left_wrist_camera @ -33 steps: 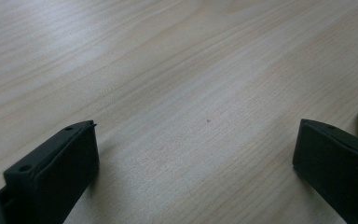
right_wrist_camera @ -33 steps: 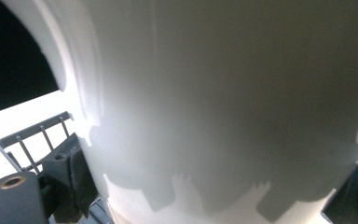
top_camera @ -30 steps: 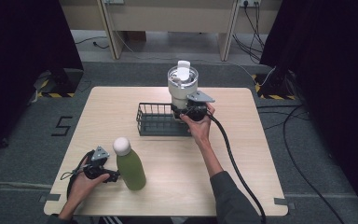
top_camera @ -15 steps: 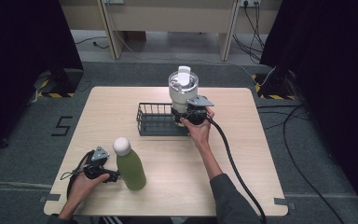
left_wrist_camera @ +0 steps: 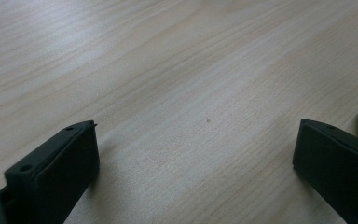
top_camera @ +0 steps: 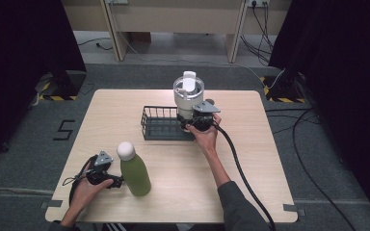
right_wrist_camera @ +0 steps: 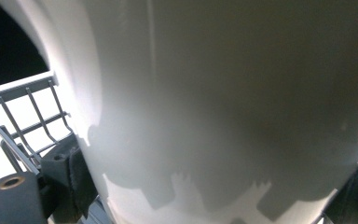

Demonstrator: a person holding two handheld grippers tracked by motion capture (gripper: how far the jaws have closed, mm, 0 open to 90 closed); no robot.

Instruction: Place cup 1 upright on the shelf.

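Right hand-held gripper [top_camera: 196, 122] clasping white jar [top_camera: 188, 94], over wire basket [top_camera: 160, 123]

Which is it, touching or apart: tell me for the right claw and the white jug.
Touching. In the right gripper view the white jug sits between the right claw, whose black jaws press its sides low down.

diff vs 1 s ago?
Hardly anything moved. The right tool is still clamped on the white jug at the right end of the wire basket; the jug may have shifted slightly, too little to tell. The left tool stays open beside the green bottle, which is still upright.
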